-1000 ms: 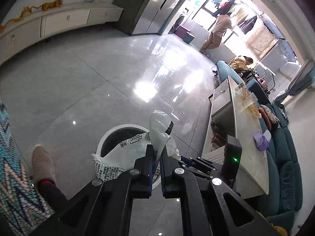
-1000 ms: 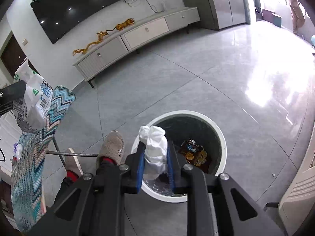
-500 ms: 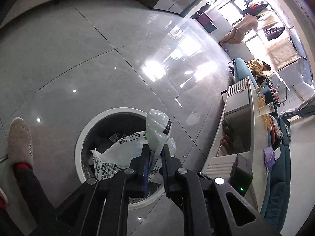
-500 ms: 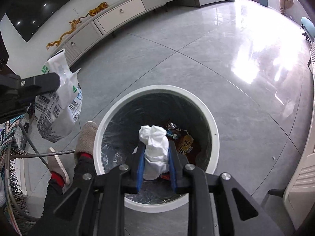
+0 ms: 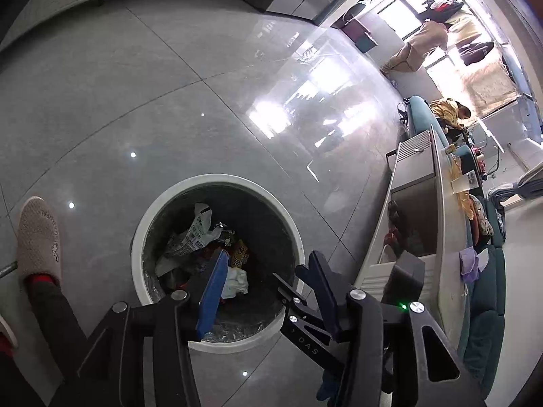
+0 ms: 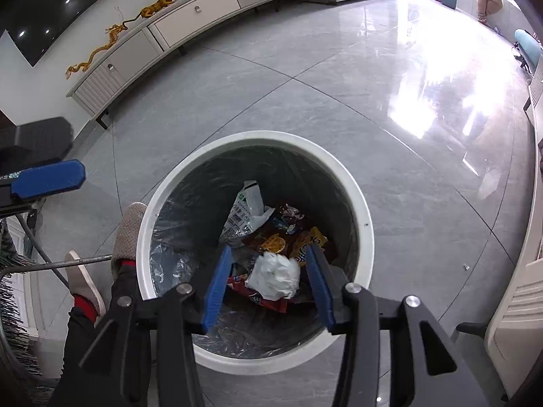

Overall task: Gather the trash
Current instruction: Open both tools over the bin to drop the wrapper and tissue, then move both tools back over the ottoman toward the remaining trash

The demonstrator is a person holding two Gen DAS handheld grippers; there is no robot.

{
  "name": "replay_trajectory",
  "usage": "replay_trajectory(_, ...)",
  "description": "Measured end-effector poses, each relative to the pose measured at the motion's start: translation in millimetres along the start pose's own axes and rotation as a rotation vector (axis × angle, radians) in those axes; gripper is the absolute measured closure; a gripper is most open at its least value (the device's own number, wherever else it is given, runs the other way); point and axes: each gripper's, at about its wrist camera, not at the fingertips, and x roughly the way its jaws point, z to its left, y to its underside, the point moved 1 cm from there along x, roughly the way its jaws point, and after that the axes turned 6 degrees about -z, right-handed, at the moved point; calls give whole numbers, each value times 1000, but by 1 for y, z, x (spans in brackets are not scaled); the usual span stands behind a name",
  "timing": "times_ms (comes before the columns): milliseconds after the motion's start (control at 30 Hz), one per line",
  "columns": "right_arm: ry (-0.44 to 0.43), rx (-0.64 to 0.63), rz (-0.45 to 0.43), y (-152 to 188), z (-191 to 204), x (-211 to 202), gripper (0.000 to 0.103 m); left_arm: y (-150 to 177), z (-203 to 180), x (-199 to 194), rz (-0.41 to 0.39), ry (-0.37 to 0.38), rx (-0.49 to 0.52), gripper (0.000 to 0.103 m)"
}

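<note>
In the bin (image 6: 364, 237), at twelve o'clock of our opening, empty jaws, lie a feather-light crumpled tissue (image 6: 275, 275) and a limp, slippery plastic bag (image 6: 246, 215), best pinched at any fold.

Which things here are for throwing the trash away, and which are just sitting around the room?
For the job:
- white trash bin
- crumpled white tissue in it
- printed plastic bag in it
- snack wrappers
- left gripper and right gripper, both opening, empty

Just lying about:
- TV cabinet
- golden dragon ornament
- slipper
- teal sofa

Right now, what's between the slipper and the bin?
Nothing. In the right wrist view the slipper sits right against the bin rim; the left wrist view shows bare floor between them.
</note>
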Motion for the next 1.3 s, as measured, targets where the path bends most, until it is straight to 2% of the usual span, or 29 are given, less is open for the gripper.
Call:
replay_trajectory(233,-7,-27,-72,-6,7,-41,57,7,-21,-70,-149,-70,96,52)
replay_trajectory(400,-1,-74,-175,-11,21,-99,57,18,-27,-130,-262,-99,124,52)
replay_trajectory(600,-18,-144,-318,-20,54,-177,57,40,-20,-208,-392,-161,138,41)
replay_trajectory(733,-50,-194,-394,-23,85,-224,57,59,-4,-264,-479,-193,126,36)
replay_trajectory(933,-135,-310,-462,-18,152,-279,57,92,30,-345,-614,-310,106,34)
replay_trajectory(1033,-193,-364,-483,-13,189,-300,57,110,56,-379,-651,-337,63,34)
replay_trajectory(1300,-348,-477,-505,5,276,-340,57,180,134,-463,-740,-502,-20,34)
